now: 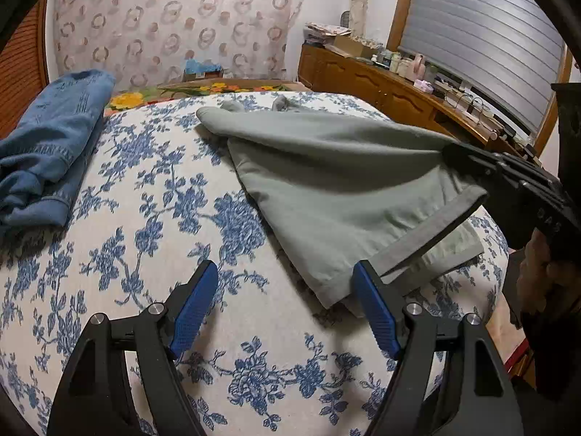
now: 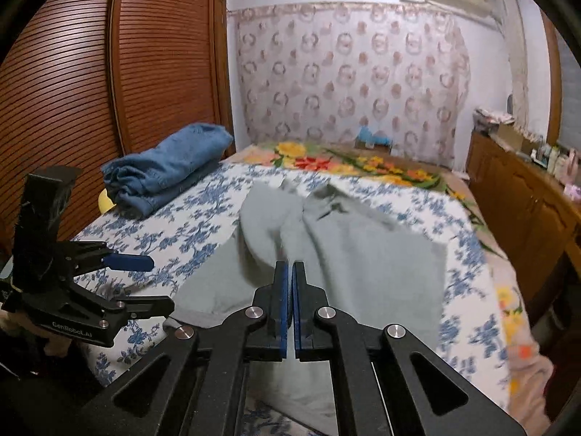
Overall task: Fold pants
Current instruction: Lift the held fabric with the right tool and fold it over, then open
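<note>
Grey-green pants (image 1: 326, 181) lie on the bed's blue-flowered cover (image 1: 145, 218), waist far, leg hems near. My left gripper (image 1: 285, 290) is open just above the cover, its right finger beside the near hem corner, holding nothing. My right gripper (image 1: 450, 154) is shut on the pants' upper leg edge and lifts it off the bed. In the right wrist view the right gripper (image 2: 291, 272) is shut on the pants (image 2: 363, 247), with cloth draped from the pads. The left gripper (image 2: 141, 265) shows open at the left.
Folded blue jeans (image 1: 47, 145) lie at the bed's far left, also in the right wrist view (image 2: 167, 167). A wooden sideboard (image 1: 381, 83) with small items runs along the right. A louvred wooden wardrobe (image 2: 90, 91) stands left. A patterned curtain (image 2: 345, 83) hangs behind the bed.
</note>
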